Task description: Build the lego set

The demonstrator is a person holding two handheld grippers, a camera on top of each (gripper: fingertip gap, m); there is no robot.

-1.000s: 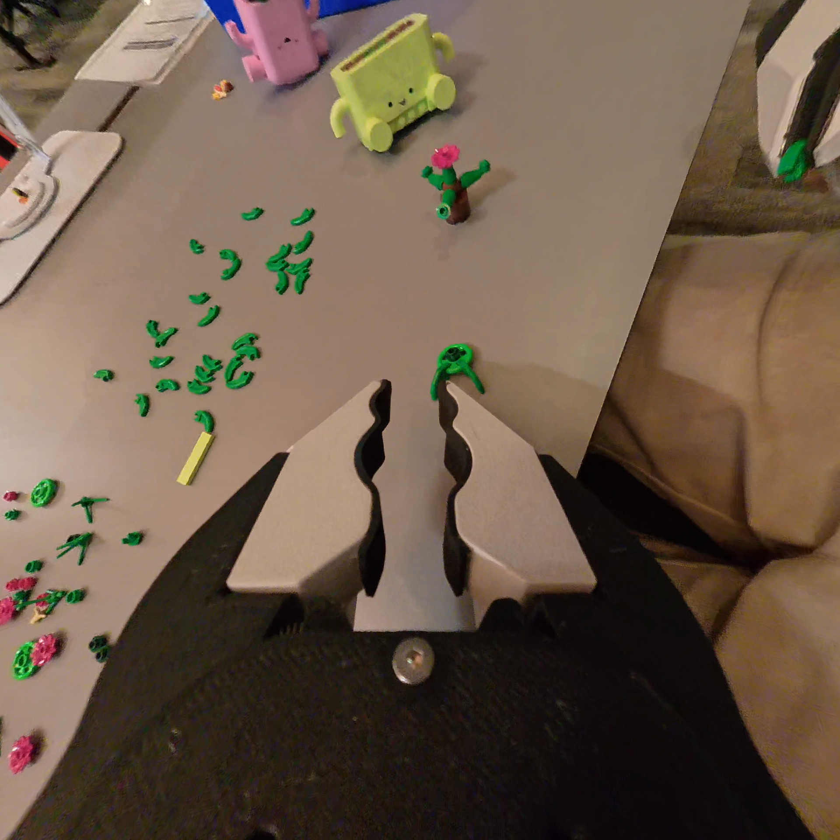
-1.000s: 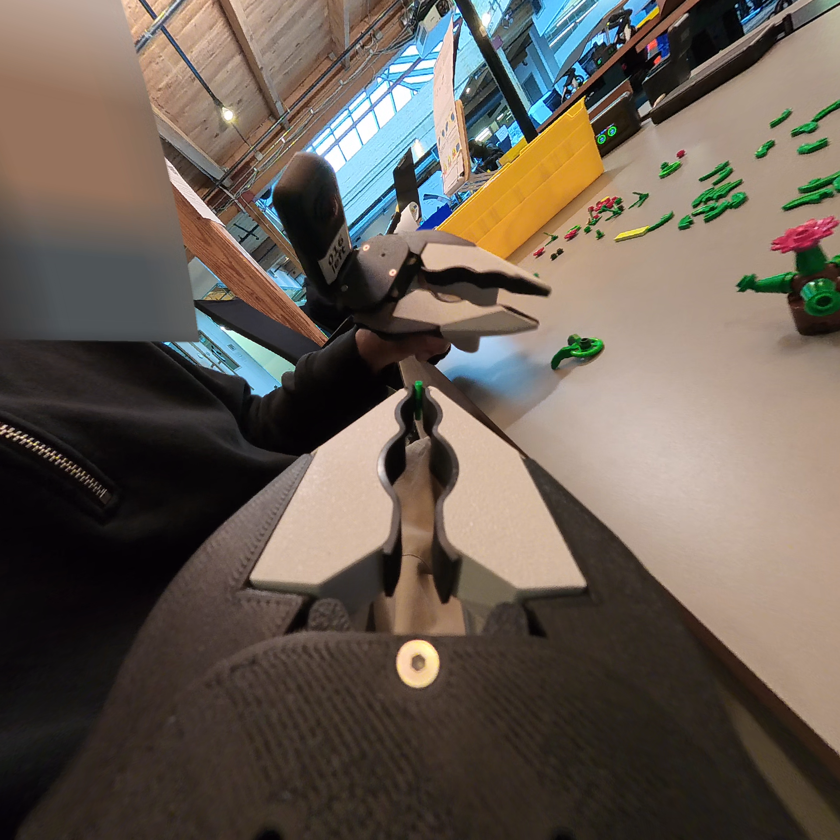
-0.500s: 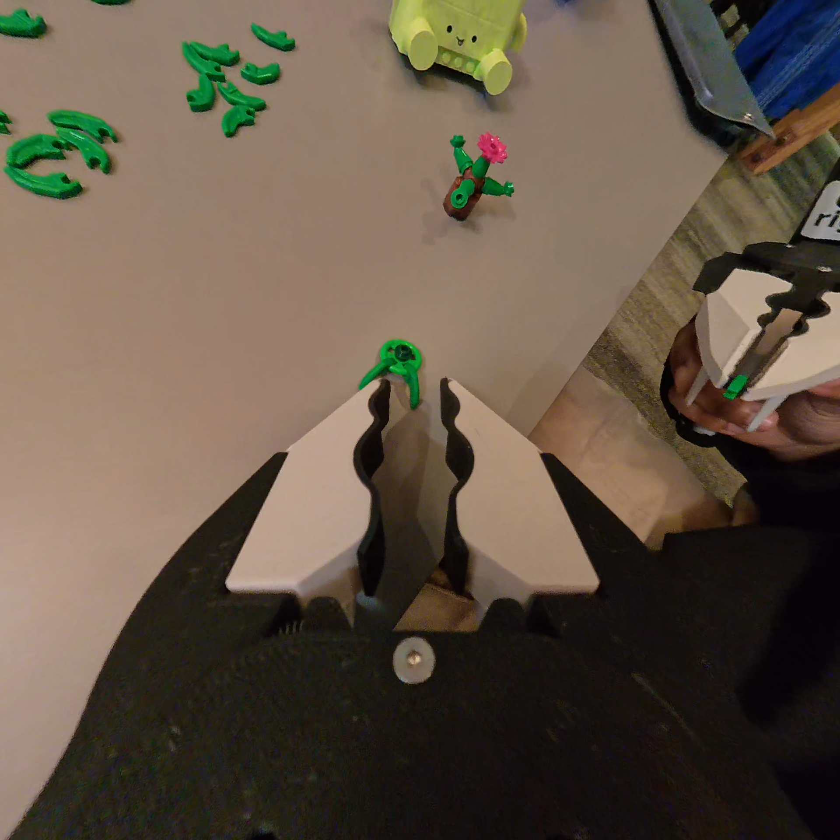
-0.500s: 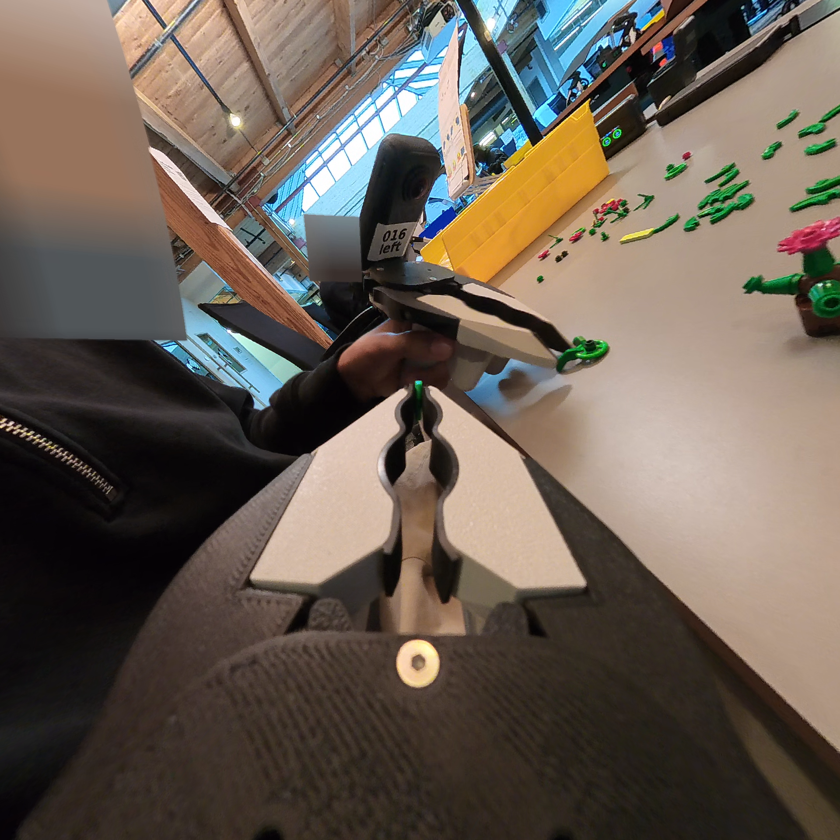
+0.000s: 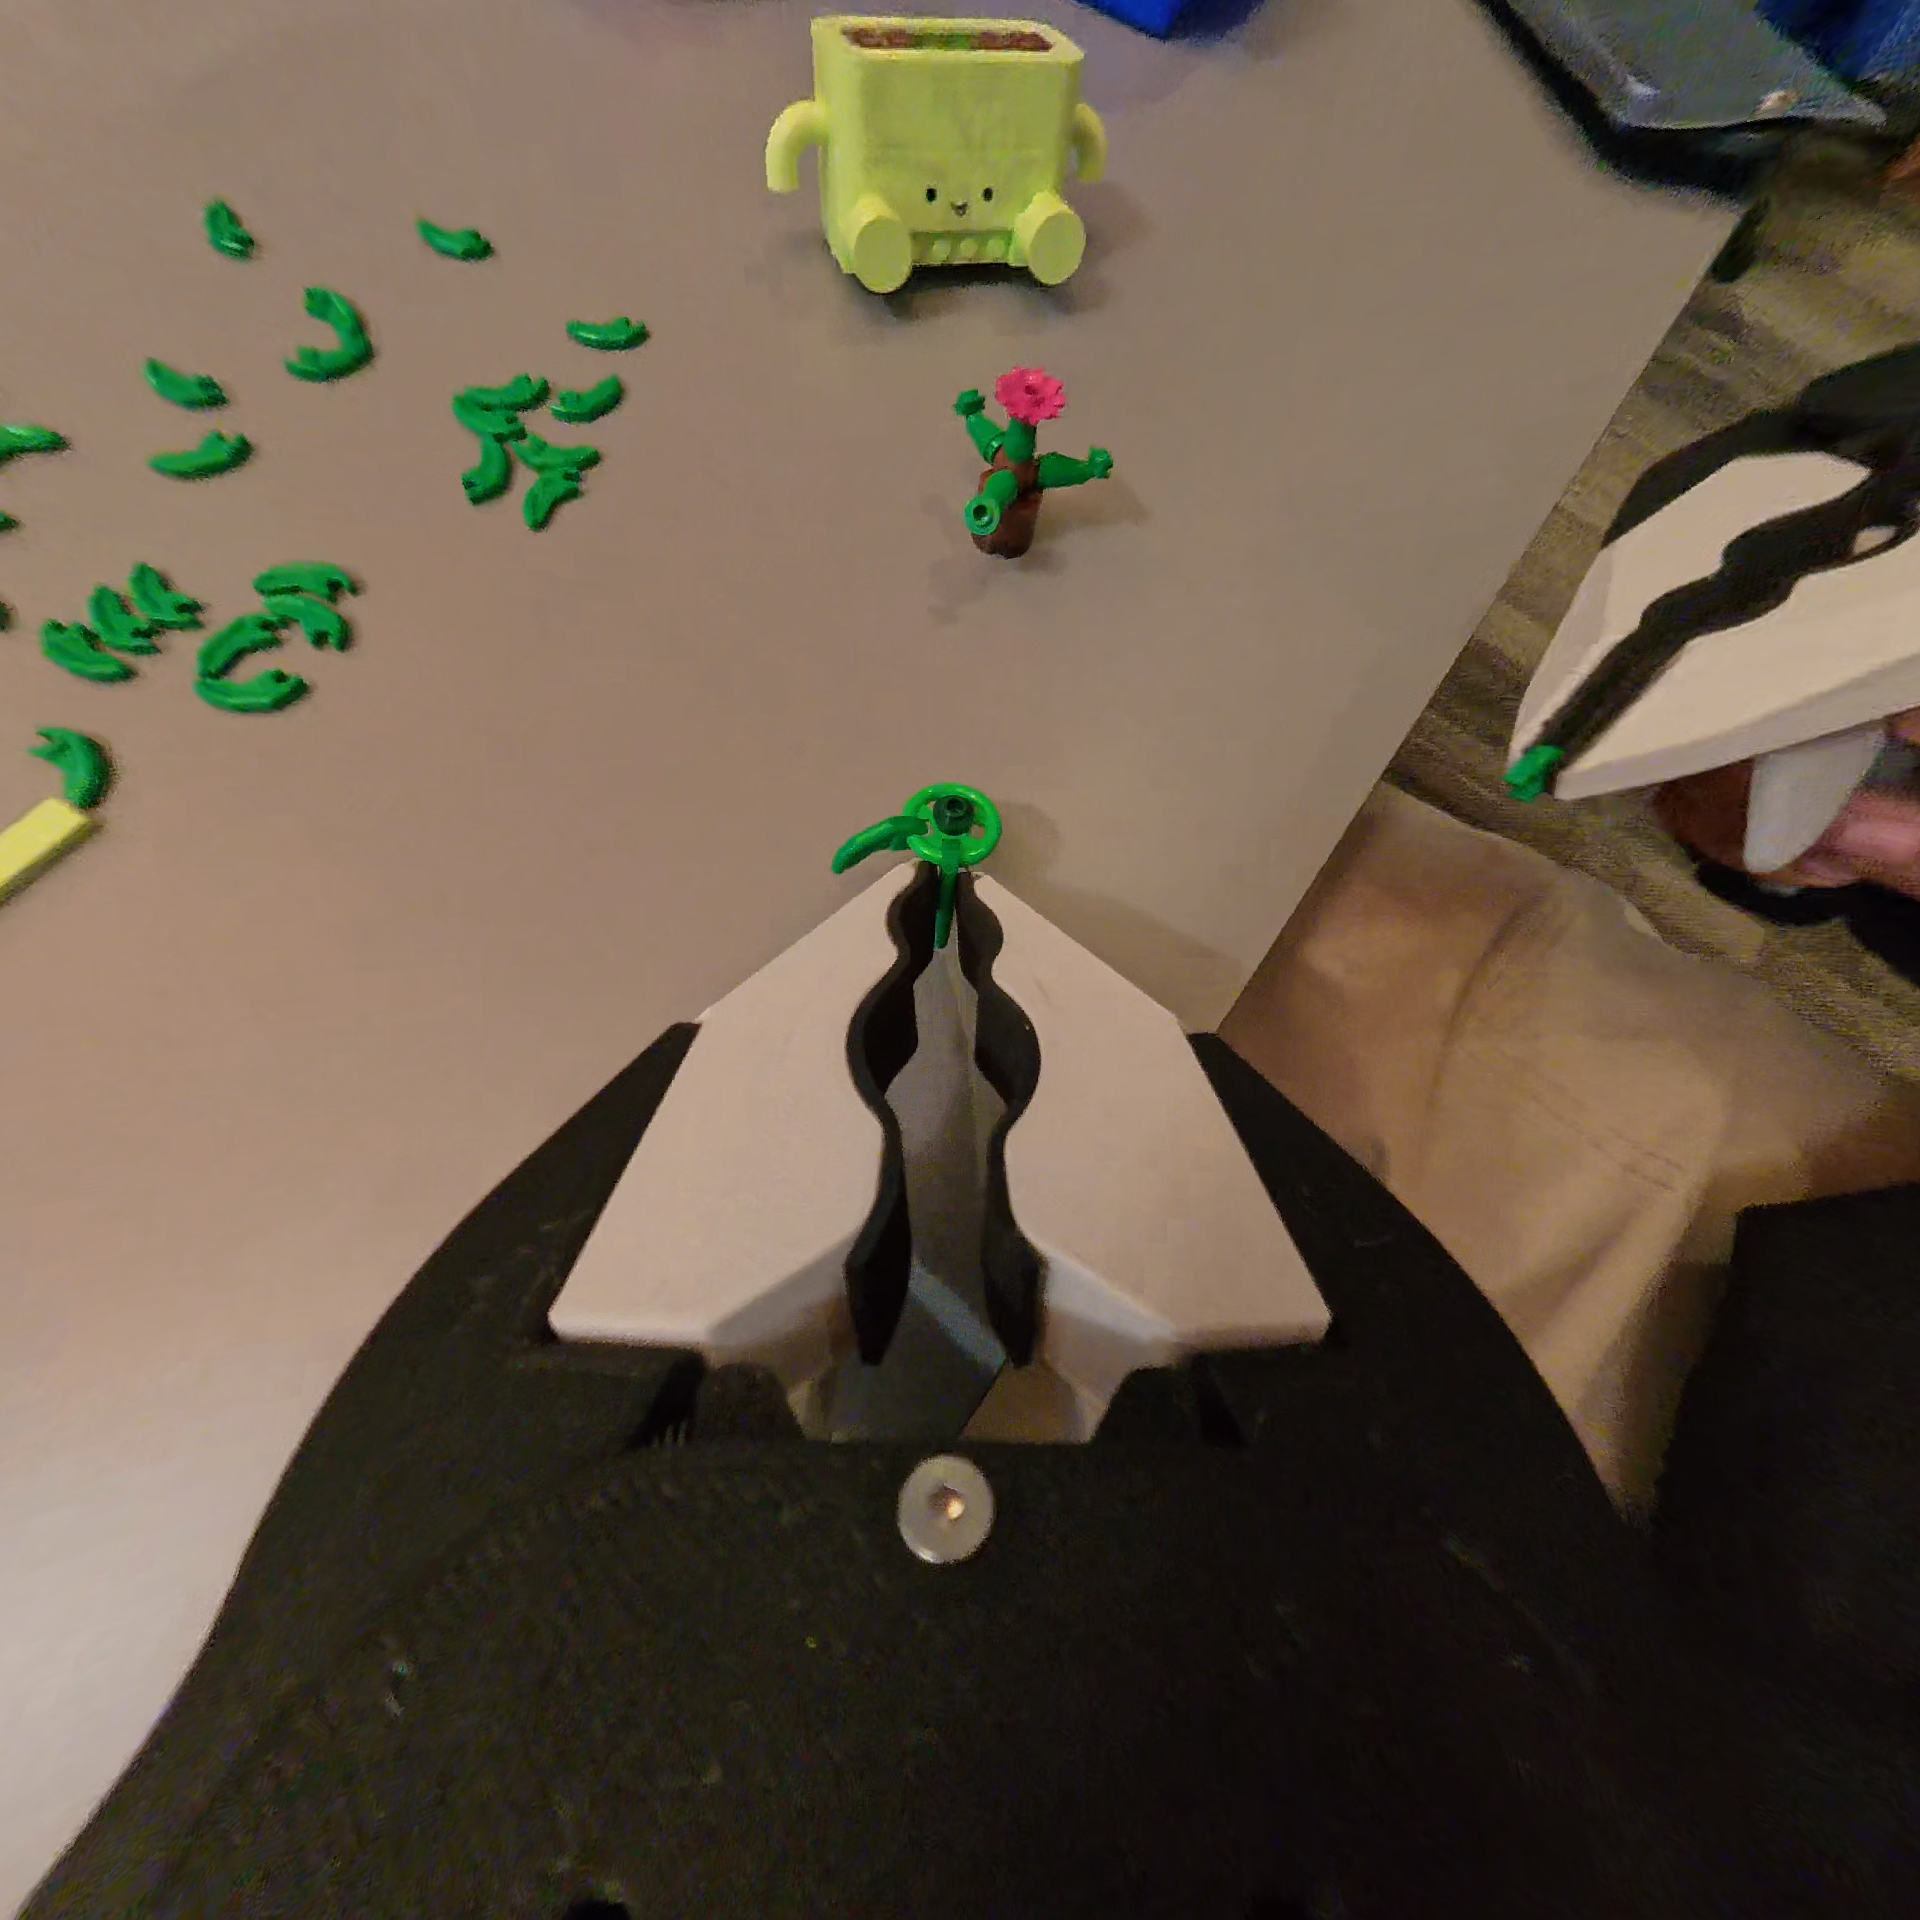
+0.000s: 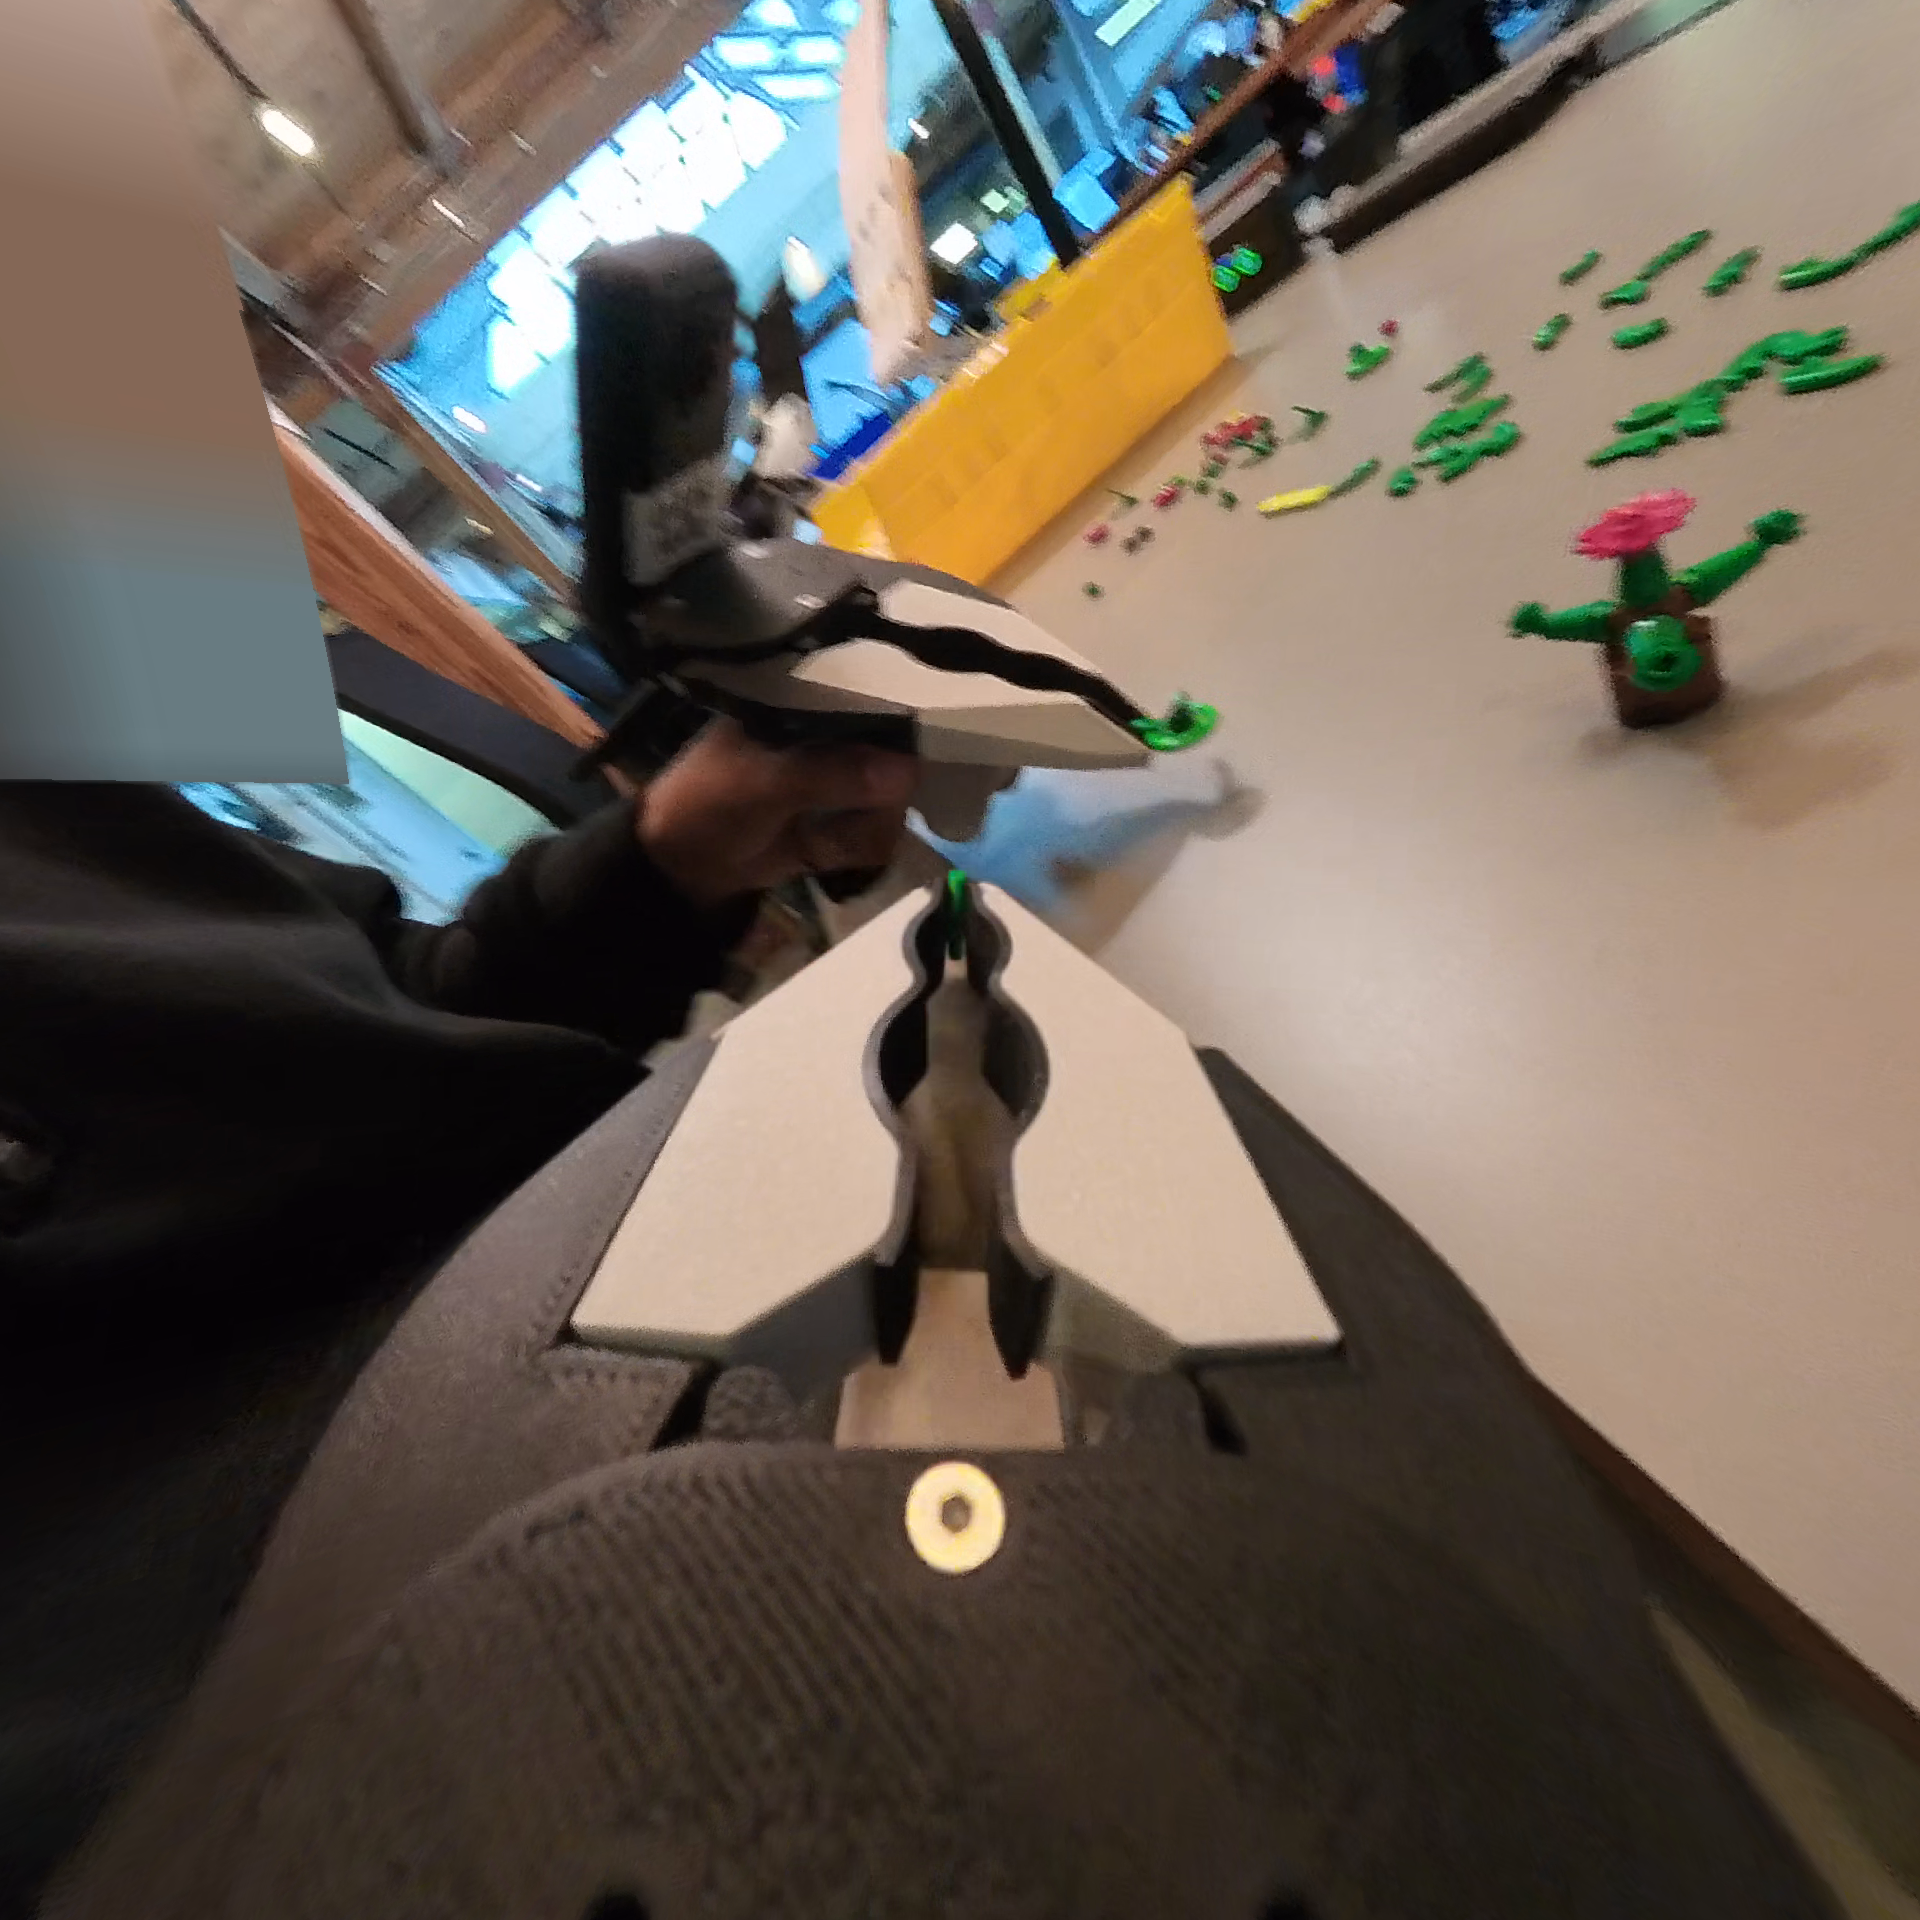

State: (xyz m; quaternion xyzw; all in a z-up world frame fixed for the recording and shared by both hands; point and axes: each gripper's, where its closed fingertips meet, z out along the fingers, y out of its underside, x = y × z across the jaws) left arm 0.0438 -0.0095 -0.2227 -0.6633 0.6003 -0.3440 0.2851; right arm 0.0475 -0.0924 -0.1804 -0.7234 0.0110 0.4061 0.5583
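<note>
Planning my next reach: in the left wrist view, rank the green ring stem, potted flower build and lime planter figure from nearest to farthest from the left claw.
1. Green ring stem, pinched at the left claw tips.
2. Potted flower build, ahead, slightly right.
3. Lime planter figure, farthest, at the table's far side.

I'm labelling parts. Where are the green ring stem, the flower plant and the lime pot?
green ring stem (image 5: 951, 821): left wrist view, ring hub.
flower plant (image 5: 1023, 462): left wrist view, green stem.
lime pot (image 5: 940, 145): left wrist view, front wall.
</note>
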